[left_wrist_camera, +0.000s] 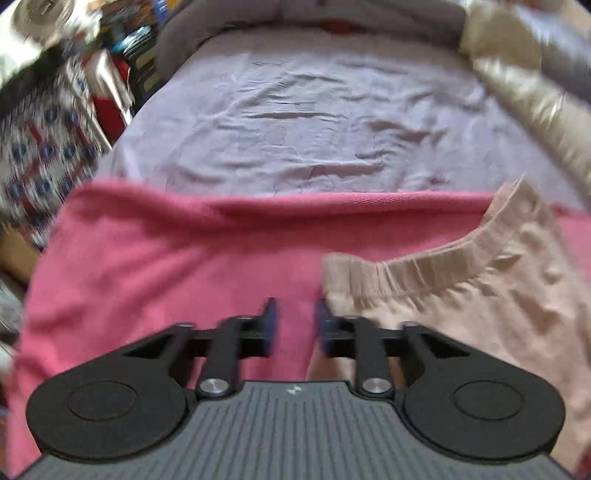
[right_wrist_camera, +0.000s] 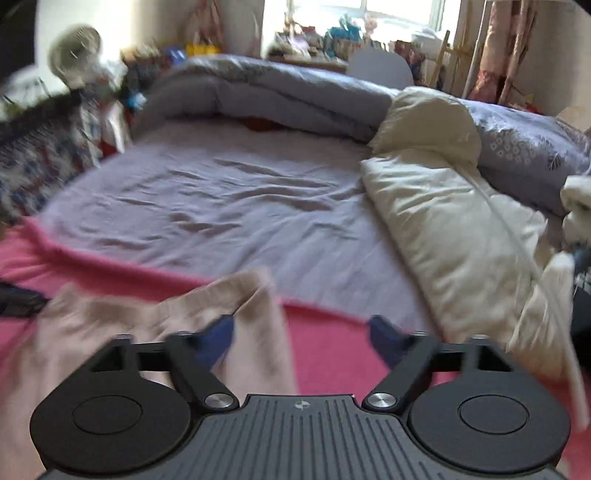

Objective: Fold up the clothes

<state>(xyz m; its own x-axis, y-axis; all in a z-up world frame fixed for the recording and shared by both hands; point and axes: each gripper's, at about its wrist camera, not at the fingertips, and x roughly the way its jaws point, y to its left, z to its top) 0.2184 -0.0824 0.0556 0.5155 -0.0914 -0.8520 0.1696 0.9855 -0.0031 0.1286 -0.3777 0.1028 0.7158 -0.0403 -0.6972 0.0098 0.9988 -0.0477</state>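
Beige trousers (left_wrist_camera: 480, 295) lie flat on the pink blanket (left_wrist_camera: 147, 258), waistband just ahead of both claws; left claw (left_wrist_camera: 295, 317) half spread and empty, right claw (right_wrist_camera: 301, 332) spread wide, empty. Soft, light, floppy cloth (probably stretchy): pinch the waistband corners

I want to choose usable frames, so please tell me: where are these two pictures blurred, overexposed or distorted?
Left wrist view: motion blur smears the patterned fabric at the left edge and the blue fingertips; fisheye bends the pink blanket's edge. Right wrist view: the bright window is washed out, the beige ribbed-waistband garment is blurred.
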